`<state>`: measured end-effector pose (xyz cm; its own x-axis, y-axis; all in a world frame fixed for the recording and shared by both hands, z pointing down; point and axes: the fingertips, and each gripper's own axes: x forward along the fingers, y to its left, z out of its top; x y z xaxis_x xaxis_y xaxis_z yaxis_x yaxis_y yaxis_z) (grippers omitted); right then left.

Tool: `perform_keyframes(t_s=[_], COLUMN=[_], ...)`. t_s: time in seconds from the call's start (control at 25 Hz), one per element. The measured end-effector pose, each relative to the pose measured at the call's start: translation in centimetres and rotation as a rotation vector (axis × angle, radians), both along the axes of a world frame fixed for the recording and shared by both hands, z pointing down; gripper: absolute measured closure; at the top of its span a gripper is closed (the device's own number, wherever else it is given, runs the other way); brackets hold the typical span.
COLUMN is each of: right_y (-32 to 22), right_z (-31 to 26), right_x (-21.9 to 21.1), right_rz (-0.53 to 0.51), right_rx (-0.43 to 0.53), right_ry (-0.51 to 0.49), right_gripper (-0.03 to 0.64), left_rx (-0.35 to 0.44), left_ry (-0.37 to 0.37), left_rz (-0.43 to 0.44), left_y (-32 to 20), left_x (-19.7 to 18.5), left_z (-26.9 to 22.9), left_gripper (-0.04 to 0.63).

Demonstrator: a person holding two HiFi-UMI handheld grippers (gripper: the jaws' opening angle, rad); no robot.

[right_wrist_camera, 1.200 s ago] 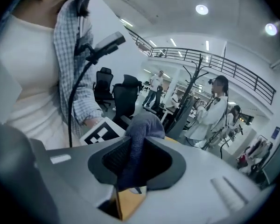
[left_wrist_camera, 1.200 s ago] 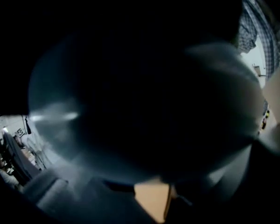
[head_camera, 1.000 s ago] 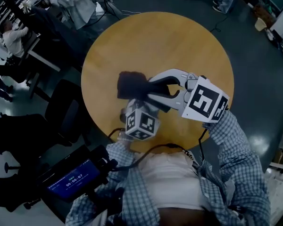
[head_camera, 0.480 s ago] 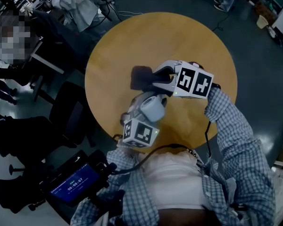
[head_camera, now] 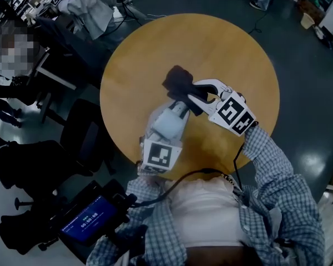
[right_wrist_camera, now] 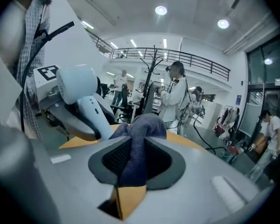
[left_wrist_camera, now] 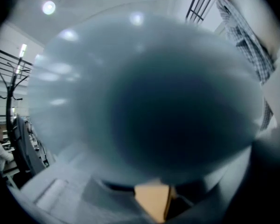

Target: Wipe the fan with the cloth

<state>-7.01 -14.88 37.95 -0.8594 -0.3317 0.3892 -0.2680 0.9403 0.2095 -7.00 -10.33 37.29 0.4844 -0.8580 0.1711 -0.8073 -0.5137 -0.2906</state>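
The left claw (head_camera: 175, 115), jaws wide, grips the fan (right_wrist_camera: 77, 84) above the counter (head_camera: 222, 49), and the right claw (right_wrist_camera: 133, 161) pinches the cloth (right_wrist_camera: 144, 125) just beside it, so wiping seems barely begun, though contact is unclear.

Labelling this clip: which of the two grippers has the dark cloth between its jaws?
The right gripper: its jaws pinch the dark blue cloth, whereas the left gripper holds the pale fan.
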Motion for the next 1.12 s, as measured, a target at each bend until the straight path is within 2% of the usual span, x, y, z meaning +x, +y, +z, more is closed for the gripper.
perform_keyframes(t_s=[0.24, 0.48, 0.6, 0.72, 0.96, 1.12], right_y=[3.6, 6.0, 7.6, 8.8, 4.6, 0.8], right_z=[-1.8, -1.5, -0.5, 1.6, 5.2, 5.4], right_x=[1.6, 3.4, 2.9, 2.1, 3.0, 3.5], right_rz=[0.070, 0.155, 0.118, 0.082, 0.168, 0.218], right_rx=[0.020, -0.080, -0.130, -0.172, -0.238, -0.244], right_ry=[-0.121, -0.266, -0.270, -0.234, -0.243, -0.255], right_gripper=[0.531, 0.532, 0.534, 0.534, 0.534, 0.534], left_rx=[0.000, 0.021, 0.030, 0.044, 0.021, -0.005], left_ry=[0.087, 0.146, 0.188, 0.247, 0.297, 0.292], left_rz=[-0.078, -0.089, -0.094, -0.077, -0.012, 0.020], left_y=[-1.2, -1.8, -1.9, -1.8, -0.8, -0.2], left_x=[-0.9, -0.7, -0.8, -0.9, 0.0, 0.1], left_z=[-1.5, -3.0, -3.7, -4.8, -6.0, -5.7], left_gripper=[0.451, 0.451, 0.451, 0.451, 0.451, 0.451])
